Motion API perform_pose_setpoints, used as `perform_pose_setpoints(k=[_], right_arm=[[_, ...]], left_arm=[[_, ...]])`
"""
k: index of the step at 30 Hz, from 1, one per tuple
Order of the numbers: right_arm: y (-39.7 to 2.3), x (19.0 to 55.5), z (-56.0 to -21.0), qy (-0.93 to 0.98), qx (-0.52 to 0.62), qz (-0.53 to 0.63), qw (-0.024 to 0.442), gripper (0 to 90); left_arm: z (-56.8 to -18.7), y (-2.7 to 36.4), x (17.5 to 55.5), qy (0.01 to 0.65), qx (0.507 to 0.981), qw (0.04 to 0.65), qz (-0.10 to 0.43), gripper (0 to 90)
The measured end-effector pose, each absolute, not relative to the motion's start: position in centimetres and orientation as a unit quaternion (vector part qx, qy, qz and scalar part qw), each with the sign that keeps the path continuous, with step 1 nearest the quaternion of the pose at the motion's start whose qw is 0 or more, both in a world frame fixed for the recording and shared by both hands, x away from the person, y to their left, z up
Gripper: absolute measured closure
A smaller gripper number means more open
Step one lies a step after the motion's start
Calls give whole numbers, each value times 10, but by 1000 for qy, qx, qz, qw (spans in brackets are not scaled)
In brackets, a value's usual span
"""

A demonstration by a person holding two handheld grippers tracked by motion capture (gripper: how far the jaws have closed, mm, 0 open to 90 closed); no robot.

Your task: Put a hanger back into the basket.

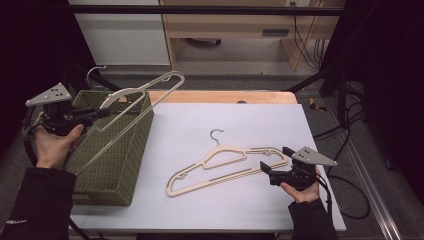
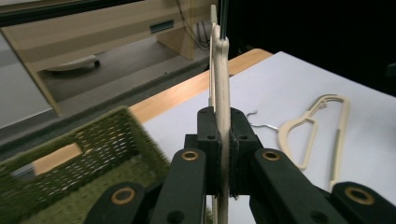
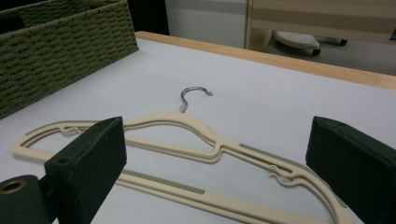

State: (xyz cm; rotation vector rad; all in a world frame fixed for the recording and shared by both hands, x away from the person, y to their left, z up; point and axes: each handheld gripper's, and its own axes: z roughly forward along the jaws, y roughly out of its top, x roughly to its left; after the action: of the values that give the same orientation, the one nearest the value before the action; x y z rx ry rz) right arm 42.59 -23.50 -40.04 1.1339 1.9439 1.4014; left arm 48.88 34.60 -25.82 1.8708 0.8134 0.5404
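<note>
I've got the left gripper (image 1: 102,113) pinching one cream hanger (image 1: 142,95) tight, tilted over the green basket (image 1: 125,165); lowering it inside comes next, I reckon. Right gripper (image 1: 270,170), jaws spread wide, waits at the second hanger (image 1: 225,167) lying flat on the white table (image 1: 260,120)

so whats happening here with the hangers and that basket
A person is working with a gripper in each hand. The left gripper is shut on a cream hanger, holding it in the air above the green woven basket at the left of the table. A second cream hanger lies flat on the white table surface. The right gripper sits low at one end of it with its jaws open, not gripping.
</note>
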Motion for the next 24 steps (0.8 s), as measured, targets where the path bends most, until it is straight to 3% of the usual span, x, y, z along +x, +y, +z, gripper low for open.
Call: perform_pose_setpoints(k=[24], right_arm=[[-235, 425, -400, 713, 412, 513, 243, 48]], left_arm=[[-289, 421, 505, 390, 763, 459, 234, 856]])
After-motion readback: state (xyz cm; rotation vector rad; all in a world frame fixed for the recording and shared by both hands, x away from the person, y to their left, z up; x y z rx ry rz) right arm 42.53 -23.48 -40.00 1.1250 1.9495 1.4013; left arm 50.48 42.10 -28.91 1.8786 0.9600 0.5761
